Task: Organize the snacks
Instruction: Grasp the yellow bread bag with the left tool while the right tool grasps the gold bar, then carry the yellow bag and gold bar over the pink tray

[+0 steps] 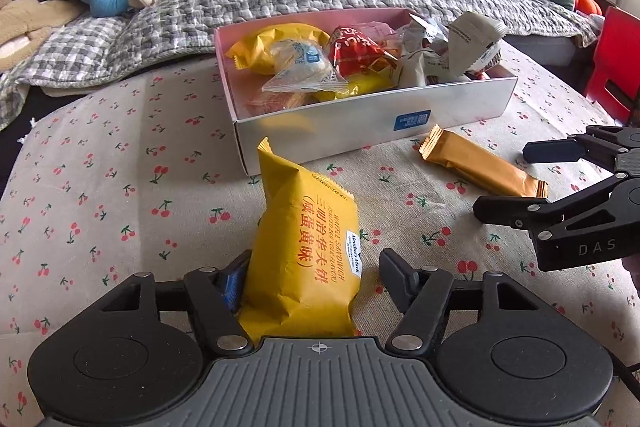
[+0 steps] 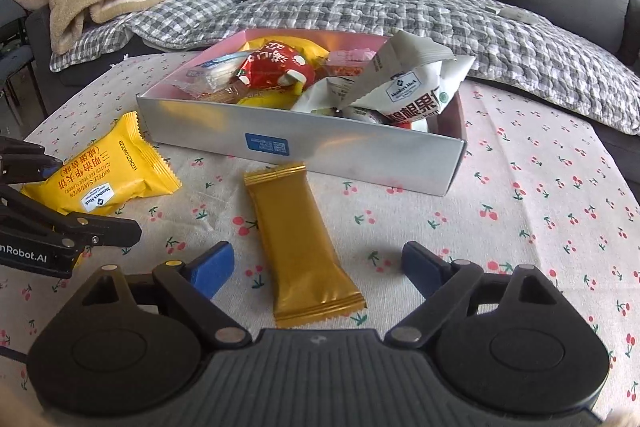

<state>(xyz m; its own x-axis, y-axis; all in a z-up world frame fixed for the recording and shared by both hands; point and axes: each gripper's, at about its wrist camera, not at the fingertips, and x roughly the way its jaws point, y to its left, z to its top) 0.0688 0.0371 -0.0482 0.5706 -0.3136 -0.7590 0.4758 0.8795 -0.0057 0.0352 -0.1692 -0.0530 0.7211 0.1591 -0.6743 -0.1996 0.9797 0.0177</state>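
The left tool [image 1: 312,279] straddles the yellow waffle packet [image 1: 306,259]; one pad touches, the other stands clear, so no grip yet. The right tool [image 2: 316,267] gapes around the gold bar [image 2: 300,239] on the bench [image 2: 520,227]. Next: clench both, then lift into the box [image 2: 320,147] beyond.

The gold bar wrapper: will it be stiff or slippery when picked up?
The gold bar wrapper lies flat and straight, so it is probably fairly stiff. Its glossy foil may slip between the pads. It looks slim, so likely light.
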